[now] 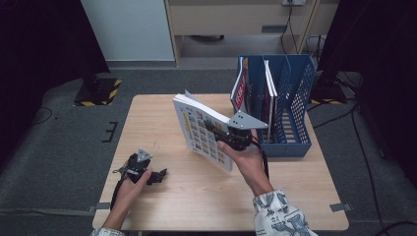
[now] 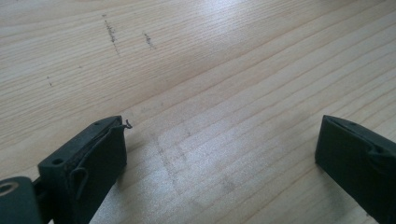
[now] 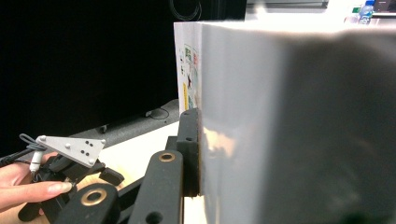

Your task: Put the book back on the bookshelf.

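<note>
Grey carpet surrounds a pale wooden counter (image 1: 196, 196), with black drapes at both sides and a light cabinet at the back. On the counter's far right corner stands a blue file rack (image 1: 295, 98) with perforated walls and several upright compartments. A red-covered book (image 1: 240, 91) leans in its leftmost slot, and a thin white-edged one (image 1: 270, 83) stands in a slot further right.

In front of the rack, the right hand-held gripper (image 1: 216, 129) holds a thick white book (image 1: 199, 130) lifted off the counter and tilted, its cover of small coloured pictures facing the person. The jaws are clamped on the book's lower right part, with the grey three-cornered plate on top of the gripper. In the right gripper view, one black jaw lies flat against the book's white side (image 3: 280, 130), which rises upright and close to the camera. The book is just left of the rack and apart from it.

At the near left of the counter, the left hand-held gripper (image 1: 160, 174) rests low in the person's hand, well apart from the book. Its jaws stand wide apart over bare wood grain in the left gripper view (image 2: 219, 158), with nothing between them.
</note>
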`<state>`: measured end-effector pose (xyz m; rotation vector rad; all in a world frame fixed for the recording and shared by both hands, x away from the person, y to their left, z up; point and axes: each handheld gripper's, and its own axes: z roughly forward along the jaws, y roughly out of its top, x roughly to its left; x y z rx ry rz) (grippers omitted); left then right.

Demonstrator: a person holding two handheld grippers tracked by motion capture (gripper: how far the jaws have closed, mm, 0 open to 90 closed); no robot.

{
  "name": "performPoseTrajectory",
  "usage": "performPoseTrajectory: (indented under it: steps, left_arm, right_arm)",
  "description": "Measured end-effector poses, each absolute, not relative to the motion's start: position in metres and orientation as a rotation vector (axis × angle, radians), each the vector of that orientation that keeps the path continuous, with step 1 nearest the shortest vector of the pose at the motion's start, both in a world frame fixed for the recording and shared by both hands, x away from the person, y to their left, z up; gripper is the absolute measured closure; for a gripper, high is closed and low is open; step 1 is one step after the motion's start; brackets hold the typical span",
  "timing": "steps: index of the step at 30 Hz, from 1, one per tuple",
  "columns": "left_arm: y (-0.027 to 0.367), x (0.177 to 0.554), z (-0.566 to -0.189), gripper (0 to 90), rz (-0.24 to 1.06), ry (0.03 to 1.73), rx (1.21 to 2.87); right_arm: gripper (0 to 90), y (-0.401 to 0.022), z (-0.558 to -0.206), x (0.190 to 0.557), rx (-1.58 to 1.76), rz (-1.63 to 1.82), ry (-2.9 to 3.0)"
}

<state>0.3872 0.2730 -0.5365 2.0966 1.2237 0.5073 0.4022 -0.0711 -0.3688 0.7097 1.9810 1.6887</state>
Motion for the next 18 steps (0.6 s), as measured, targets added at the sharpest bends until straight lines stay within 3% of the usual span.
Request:
performPoseTrajectory:
  steps: [18]
  left_arm:
    - [0.2722, 0.3868, -0.5367, 0.4, 0.511, 1.227, 2.099]
  right_arm:
    - [73.9, -0.0798, -0.3644, 0.3962, 0.700, 1.691, 1.977]
